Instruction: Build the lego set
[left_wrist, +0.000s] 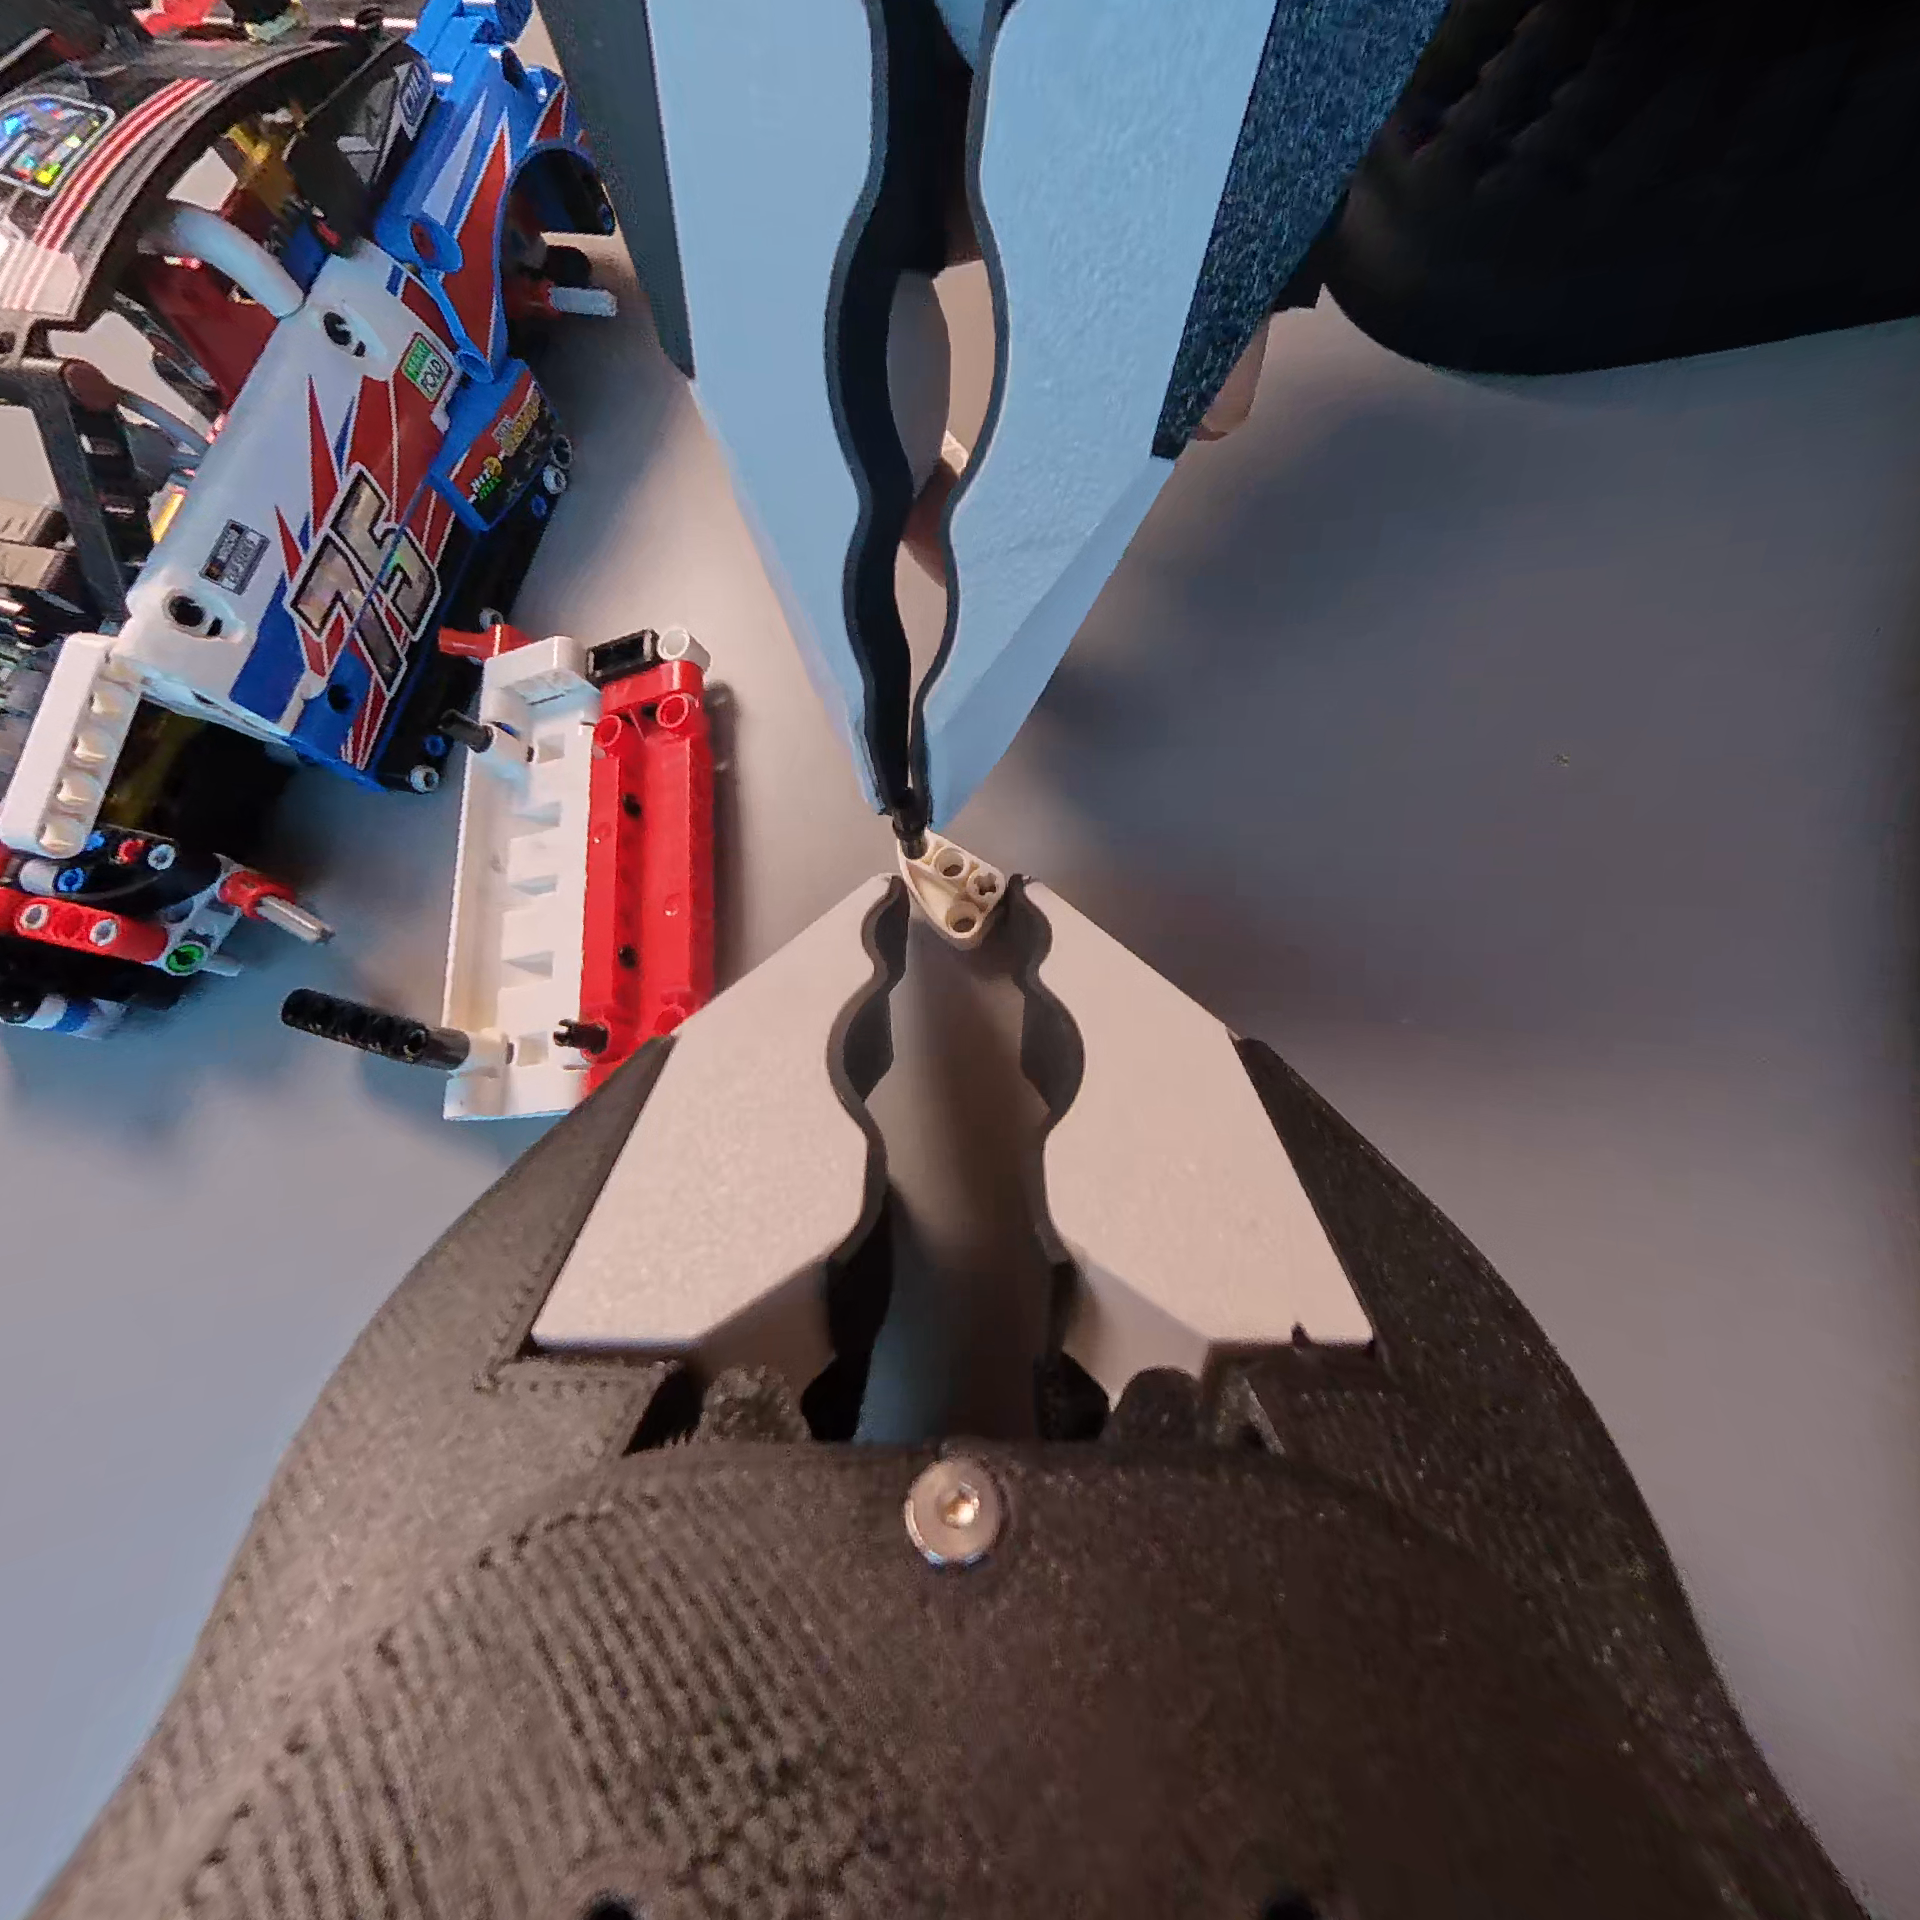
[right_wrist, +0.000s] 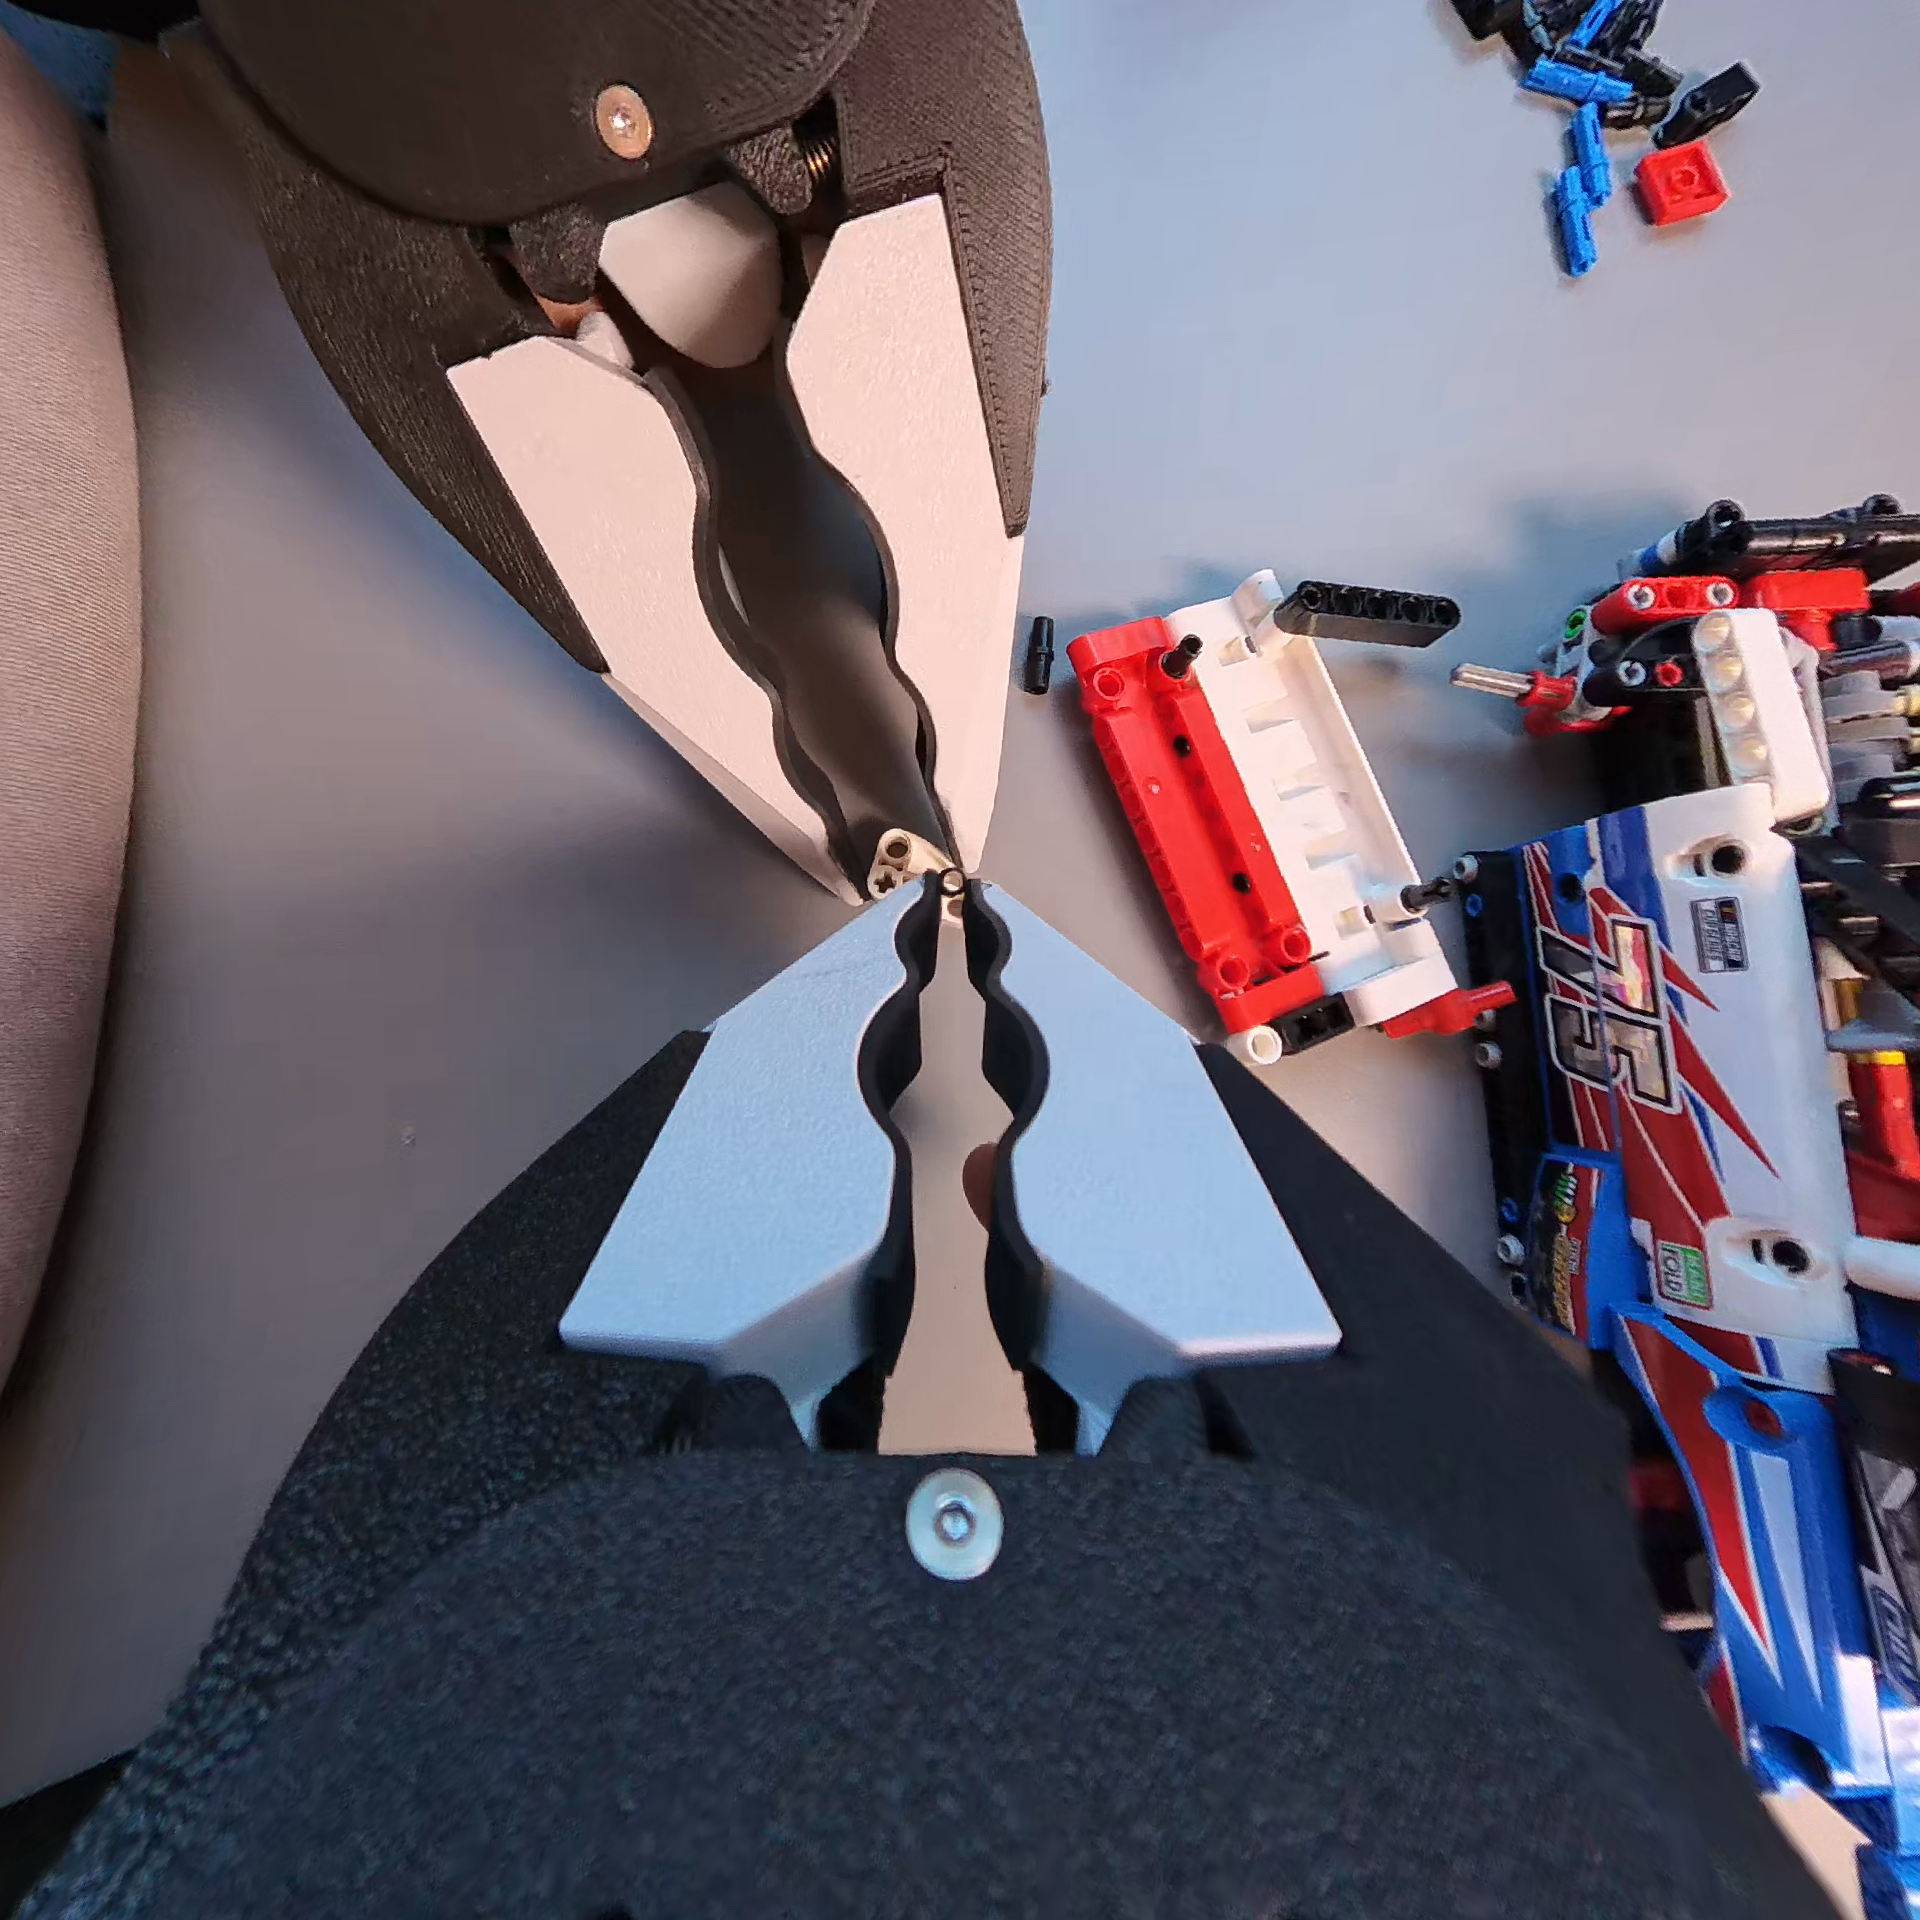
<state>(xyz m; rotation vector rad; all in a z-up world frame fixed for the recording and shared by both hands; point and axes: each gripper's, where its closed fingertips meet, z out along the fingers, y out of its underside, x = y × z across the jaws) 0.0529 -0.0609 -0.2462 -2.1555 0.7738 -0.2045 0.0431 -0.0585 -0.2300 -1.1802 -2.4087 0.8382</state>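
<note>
My left gripper (left_wrist: 958, 888) is shut on a small white triangular Technic piece (left_wrist: 956, 885) with round holes, held above the grey table. My right gripper (left_wrist: 906, 808) comes in from the top of the left wrist view, shut on a short black pin (left_wrist: 910, 821) whose end touches the white piece's corner. In the right wrist view my right gripper (right_wrist: 951, 888) pinches the black pin (right_wrist: 952, 883) at its tips. There the left gripper (right_wrist: 909, 871) reaches down from the top with the white piece (right_wrist: 896, 854).
A red and white sub-assembly (left_wrist: 582, 862) (right_wrist: 1257, 831) with a black beam (right_wrist: 1361, 613) lies beside the blue, white and red race car model (left_wrist: 312, 468) (right_wrist: 1714, 1039). A loose black pin (right_wrist: 1039, 652) lies nearby. Loose blue, black and red pieces (right_wrist: 1621, 104) sit far right. Left and right tips are no more than a few centimetres apart.
</note>
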